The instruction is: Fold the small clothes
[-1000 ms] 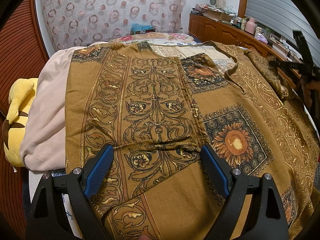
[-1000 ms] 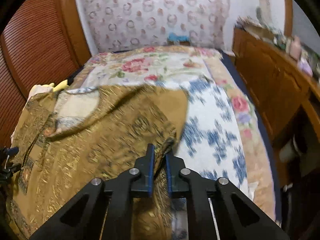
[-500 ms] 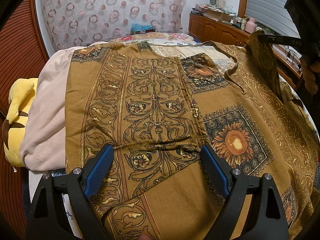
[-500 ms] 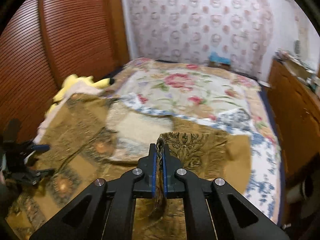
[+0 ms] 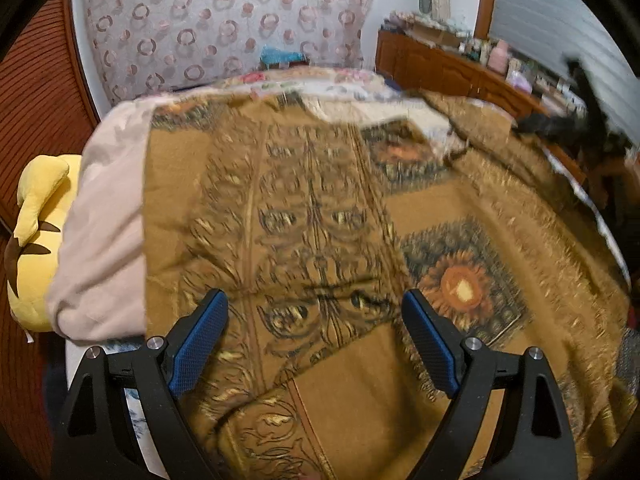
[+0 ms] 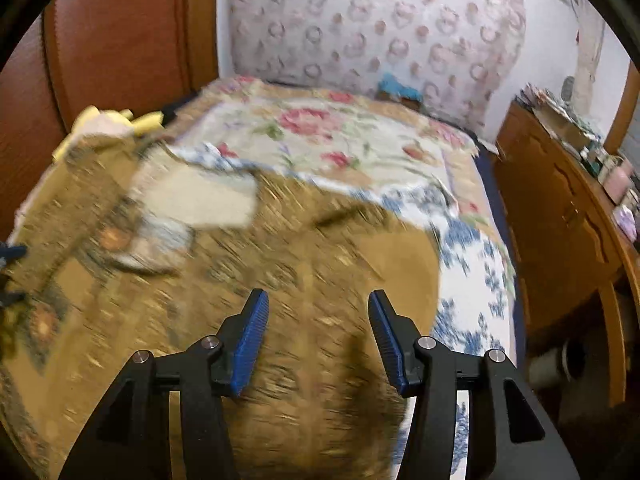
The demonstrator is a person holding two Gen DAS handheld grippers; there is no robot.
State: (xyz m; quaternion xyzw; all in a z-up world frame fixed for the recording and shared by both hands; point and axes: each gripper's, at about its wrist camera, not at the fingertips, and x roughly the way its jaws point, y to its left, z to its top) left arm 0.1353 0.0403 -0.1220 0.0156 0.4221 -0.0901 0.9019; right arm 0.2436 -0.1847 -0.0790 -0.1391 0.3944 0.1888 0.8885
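Observation:
A mustard-brown garment (image 5: 320, 220) with dark scroll and sunflower prints lies spread on the bed, its left part folded over. My left gripper (image 5: 314, 340) hovers open just above the near folded edge, nothing between its blue pads. In the right wrist view the same garment (image 6: 304, 264) is blurred; its right flap lies folded over toward the middle. My right gripper (image 6: 316, 340) stands above that flap with its jaws opening and no cloth pinched between them. The right gripper also shows as a dark blur (image 5: 576, 124) at the far right of the left wrist view.
A pale pink cloth (image 5: 104, 232) and a yellow plush toy (image 5: 36, 224) lie at the bed's left. A floral bedspread (image 6: 320, 136) covers the far bed. A wooden cabinet (image 6: 560, 216) with clutter runs along the right; a reddish slatted wall (image 5: 36, 112) stands at the left.
My right gripper carried the garment's right edge up and over toward the middle, then let go; its jaws went from shut on cloth to parted. The left gripper stayed put.

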